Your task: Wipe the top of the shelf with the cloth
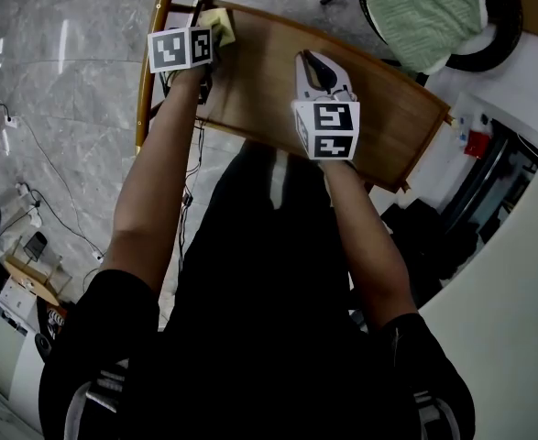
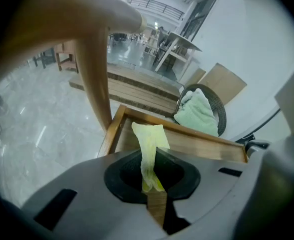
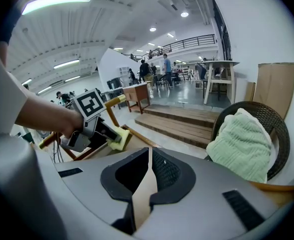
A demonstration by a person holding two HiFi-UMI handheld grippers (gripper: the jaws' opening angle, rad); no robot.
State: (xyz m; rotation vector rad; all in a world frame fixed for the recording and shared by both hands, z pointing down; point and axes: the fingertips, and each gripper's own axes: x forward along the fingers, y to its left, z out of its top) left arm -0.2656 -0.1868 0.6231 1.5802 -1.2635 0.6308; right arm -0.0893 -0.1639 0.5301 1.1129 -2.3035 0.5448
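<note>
Left tool pinches yellow cloth at far left corner of shelf top; contact with wood unclear. Cloth looks soft, light, floppy: grip a bunched fold. Right tool closed, empty.

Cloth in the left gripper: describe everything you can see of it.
The cloth is pale yellow-green and soft-looking, bunched into a folded strip. The left gripper is shut on one end, with the rest sticking out past the jaws. It sits over the far left corner of the wooden shelf top; whether it presses on the wood is unclear.
</note>
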